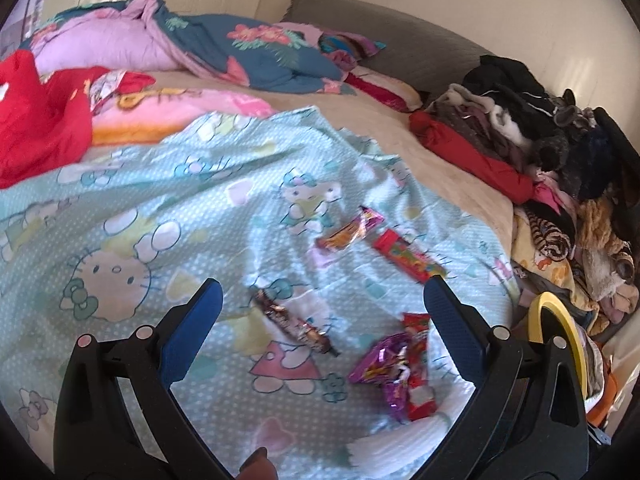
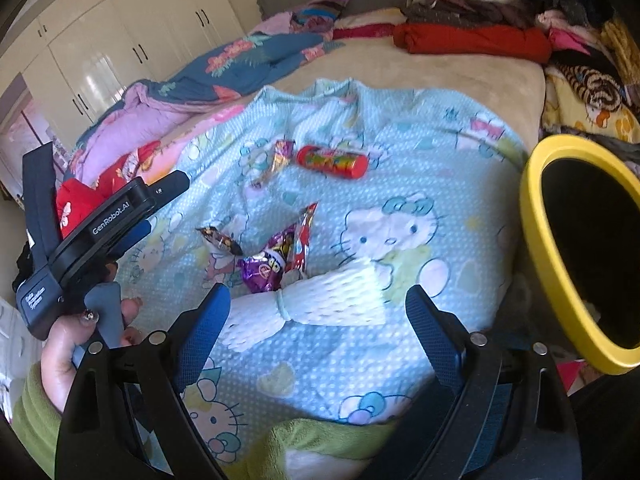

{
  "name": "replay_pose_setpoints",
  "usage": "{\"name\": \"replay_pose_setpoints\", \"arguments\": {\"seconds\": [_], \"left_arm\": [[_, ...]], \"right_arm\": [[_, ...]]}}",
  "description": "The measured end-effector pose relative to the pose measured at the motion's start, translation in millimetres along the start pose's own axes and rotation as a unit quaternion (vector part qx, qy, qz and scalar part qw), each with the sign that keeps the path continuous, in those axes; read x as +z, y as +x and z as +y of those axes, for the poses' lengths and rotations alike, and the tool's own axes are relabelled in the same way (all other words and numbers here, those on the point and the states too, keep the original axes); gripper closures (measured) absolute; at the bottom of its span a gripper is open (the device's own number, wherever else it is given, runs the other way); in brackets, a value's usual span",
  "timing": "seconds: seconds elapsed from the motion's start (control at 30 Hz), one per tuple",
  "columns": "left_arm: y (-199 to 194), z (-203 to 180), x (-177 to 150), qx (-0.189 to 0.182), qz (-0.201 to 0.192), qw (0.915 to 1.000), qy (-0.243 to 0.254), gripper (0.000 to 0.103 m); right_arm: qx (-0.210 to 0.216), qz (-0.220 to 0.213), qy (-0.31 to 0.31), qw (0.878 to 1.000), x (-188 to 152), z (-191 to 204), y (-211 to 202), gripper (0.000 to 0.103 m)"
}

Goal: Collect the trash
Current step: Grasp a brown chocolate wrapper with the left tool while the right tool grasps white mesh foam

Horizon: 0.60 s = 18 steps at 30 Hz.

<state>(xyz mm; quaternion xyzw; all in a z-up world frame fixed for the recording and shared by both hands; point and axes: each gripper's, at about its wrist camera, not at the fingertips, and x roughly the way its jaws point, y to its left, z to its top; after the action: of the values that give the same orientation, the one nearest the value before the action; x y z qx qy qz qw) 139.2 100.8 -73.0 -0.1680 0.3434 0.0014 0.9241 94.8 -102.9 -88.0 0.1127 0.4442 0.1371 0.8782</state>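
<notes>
Several pieces of trash lie on the light blue cartoon-cat bedsheet [image 1: 160, 184]. A dark brown wrapper [image 1: 294, 324] [image 2: 220, 240], a purple wrapper [image 1: 386, 368] [image 2: 264, 266], a red wrapper [image 1: 416, 360] [image 2: 304, 236], a red candy tube [image 1: 408, 256] [image 2: 332, 161], a pink-orange wrapper [image 1: 350, 230] [image 2: 280, 156] and white foam netting [image 2: 312, 304] [image 1: 400, 436]. My left gripper [image 1: 322, 292] is open above the brown wrapper. My right gripper [image 2: 318, 300] is open, just above the foam netting. The left gripper body [image 2: 100, 232] shows in the right wrist view.
A yellow-rimmed black bin [image 2: 580, 248] [image 1: 556, 344] stands at the bed's right edge. A pile of clothes [image 1: 540, 140] lines the right side. Quilts [image 1: 168, 48] and a red garment [image 1: 36, 120] lie at the far left. White wardrobes [image 2: 120, 40] stand behind.
</notes>
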Motion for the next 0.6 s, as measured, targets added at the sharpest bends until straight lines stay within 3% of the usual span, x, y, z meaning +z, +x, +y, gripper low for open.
{"name": "replay_pose_setpoints", "arguments": {"seconds": [0.4, 0.6], "left_arm": [[28, 16, -19, -0.003, 0.041, 0.9988, -0.028, 0.013], [44, 21, -27, -0.009, 0.065, 0.9969, -0.044, 0.022]], "right_arm": [[-0.004, 0.05, 0.047, 0.998, -3, -7, 50, 0.017], [0.0, 0.054, 0.06, 0.997, -4, -18, 59, 0.034]]}}
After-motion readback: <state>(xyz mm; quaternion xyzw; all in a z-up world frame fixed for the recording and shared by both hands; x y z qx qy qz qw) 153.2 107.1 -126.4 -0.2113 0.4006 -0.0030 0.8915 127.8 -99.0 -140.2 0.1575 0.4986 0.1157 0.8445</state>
